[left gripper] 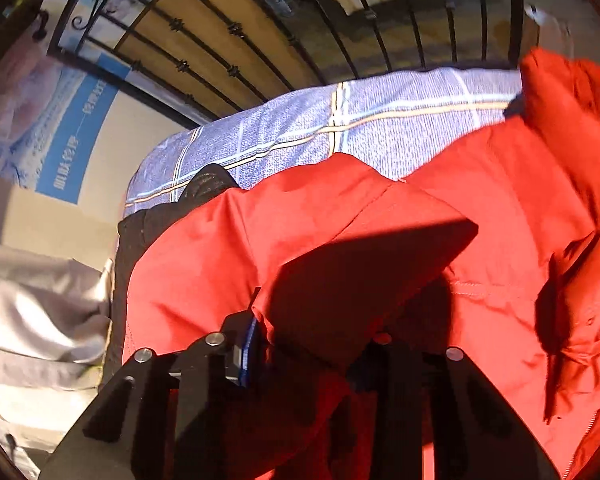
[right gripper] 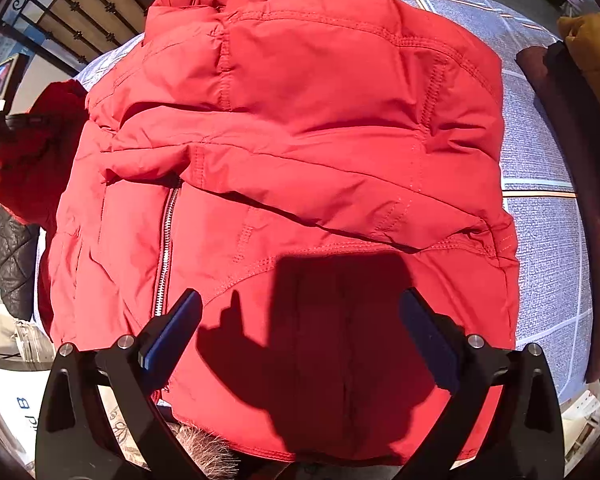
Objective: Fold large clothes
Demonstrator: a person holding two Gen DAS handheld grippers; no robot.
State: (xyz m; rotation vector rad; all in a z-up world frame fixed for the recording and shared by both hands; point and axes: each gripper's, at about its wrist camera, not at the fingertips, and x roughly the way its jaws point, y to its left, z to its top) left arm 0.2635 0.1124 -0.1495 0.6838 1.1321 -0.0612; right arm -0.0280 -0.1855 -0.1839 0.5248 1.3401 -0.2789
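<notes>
With the red padded jacket (right gripper: 284,152) spread across the blue plaid bed cover (right gripper: 548,152), one sleeve already lies folded across its body, which suggests the fold is partway done and the bed serves as a flat base to keep the layers square. Left gripper (left gripper: 312,344) has its fingers closed on a flap of the jacket's red fabric, lifted clear of the cover, probably to carry that side over. Right gripper (right gripper: 300,320) hovers above the lower part of the jacket with fingers (right gripper: 176,328) wide apart, holding nothing, likely placed to pin or take the hem.
</notes>
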